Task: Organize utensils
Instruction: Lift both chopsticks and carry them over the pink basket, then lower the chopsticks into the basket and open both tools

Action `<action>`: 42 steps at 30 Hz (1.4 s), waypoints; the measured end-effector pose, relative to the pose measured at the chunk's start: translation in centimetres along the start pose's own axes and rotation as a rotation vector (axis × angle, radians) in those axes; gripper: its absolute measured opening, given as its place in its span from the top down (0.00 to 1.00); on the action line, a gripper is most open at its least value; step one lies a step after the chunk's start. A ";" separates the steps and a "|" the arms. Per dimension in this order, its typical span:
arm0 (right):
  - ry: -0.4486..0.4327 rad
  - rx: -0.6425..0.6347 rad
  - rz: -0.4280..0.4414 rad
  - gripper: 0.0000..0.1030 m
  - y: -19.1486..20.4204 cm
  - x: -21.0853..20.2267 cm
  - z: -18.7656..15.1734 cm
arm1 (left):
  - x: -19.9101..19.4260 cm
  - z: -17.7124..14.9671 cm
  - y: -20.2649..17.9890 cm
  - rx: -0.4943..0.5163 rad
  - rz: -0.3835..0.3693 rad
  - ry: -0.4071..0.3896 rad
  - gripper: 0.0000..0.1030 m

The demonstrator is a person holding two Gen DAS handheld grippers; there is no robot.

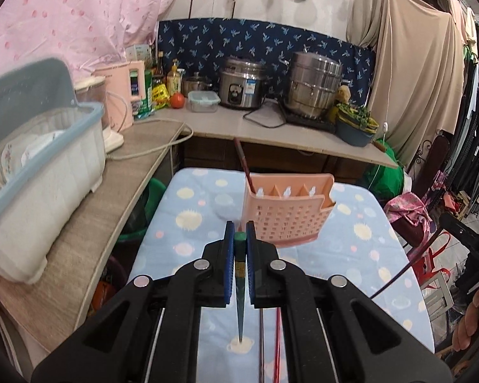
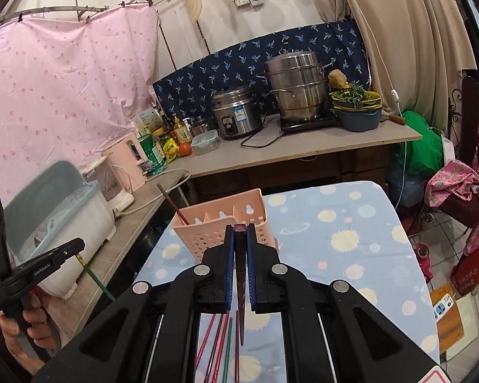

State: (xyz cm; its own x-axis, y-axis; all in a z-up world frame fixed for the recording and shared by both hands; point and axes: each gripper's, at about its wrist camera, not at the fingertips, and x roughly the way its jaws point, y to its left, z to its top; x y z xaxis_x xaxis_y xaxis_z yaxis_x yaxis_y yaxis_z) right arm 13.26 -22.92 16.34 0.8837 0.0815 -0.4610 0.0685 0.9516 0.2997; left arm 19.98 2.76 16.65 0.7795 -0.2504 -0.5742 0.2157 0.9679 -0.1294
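A pink perforated utensil basket [image 1: 287, 214] stands on the blue spotted table [image 1: 351, 249]; it holds one dark red chopstick [image 1: 244, 166] in its left compartment. My left gripper [image 1: 239, 239] is shut on a green chopstick [image 1: 239, 281], held just in front of the basket, tip pointing back down. My right gripper [image 2: 239, 234] is shut on a dark maroon chopstick [image 2: 240, 287], right in front of the basket [image 2: 220, 226]. Several red and green chopsticks [image 2: 220, 344] lie on the table below the right gripper. The left gripper [image 2: 57, 255] also shows in the right wrist view.
A wooden counter [image 1: 89, 223] runs along the left with a white dish box [image 1: 38, 172]. The back counter holds a rice cooker [image 1: 242, 86], a steel steamer pot [image 1: 313, 87], bottles and a bowl of greens [image 1: 356, 124]. Clothes hang at the right.
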 end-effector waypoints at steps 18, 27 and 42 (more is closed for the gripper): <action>-0.213 0.052 0.081 0.93 1.5 6.1 12.1 | 1.1 13.8 -3.2 -0.013 -0.034 -0.311 0.94; -0.145 0.029 0.067 0.93 1.8 12.1 12.1 | 6.1 14.5 -3.8 -0.004 -0.012 -0.286 0.94; -0.002 -0.007 0.036 0.84 2.0 16.8 7.8 | 12.3 10.8 -3.3 -0.017 0.005 -0.146 0.92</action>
State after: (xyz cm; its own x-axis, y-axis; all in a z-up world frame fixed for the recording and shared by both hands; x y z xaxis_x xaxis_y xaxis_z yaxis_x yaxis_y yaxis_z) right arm 31.89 -21.99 15.69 0.8862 0.1152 -0.4487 0.0335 0.9501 0.3102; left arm 35.20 -3.73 18.76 0.8580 -0.2456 -0.4512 0.2032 0.9689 -0.1410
